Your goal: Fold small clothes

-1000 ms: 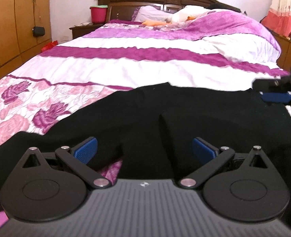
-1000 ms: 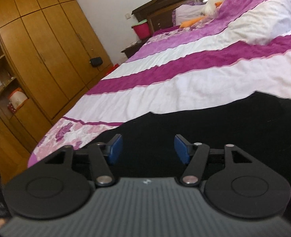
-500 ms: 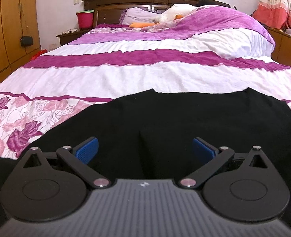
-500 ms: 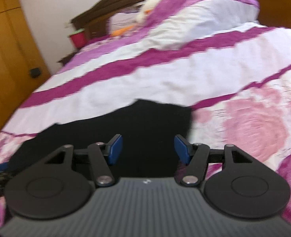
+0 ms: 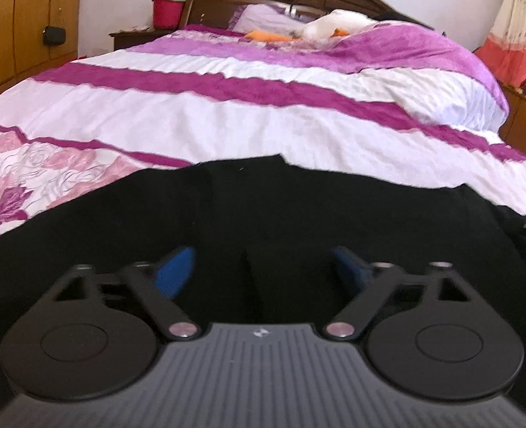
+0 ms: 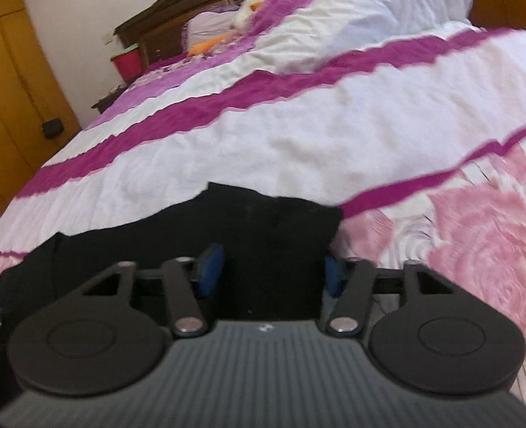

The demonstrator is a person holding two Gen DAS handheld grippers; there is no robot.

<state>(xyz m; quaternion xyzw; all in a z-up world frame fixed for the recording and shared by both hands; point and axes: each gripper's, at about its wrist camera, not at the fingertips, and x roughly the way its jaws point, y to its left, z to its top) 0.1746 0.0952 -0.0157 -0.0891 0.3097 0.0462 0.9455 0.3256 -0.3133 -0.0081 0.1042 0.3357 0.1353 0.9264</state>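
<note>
- Facing the headboard, you have the black garment (image 5: 263, 214) spread flat across the near end of the bed (image 5: 227, 125). Its long axis runs from the bed's left edge towards its right edge, crosswise to both tools.
- Left gripper (image 5: 263, 274): the jaws are closing at medium width. It hangs low over the garment's middle, with cloth directly under and between the pads, which do not yet pinch it.
- Right gripper (image 6: 271, 273): the pads stand apart at the garment's right end. The dark cloth fills the gap between them, and no squeeze is visible.
- The far right corner (image 6: 320, 214) lies just ahead of the right tool, so your right hand is the nearer one for lifting that end over towards the left.
</note>
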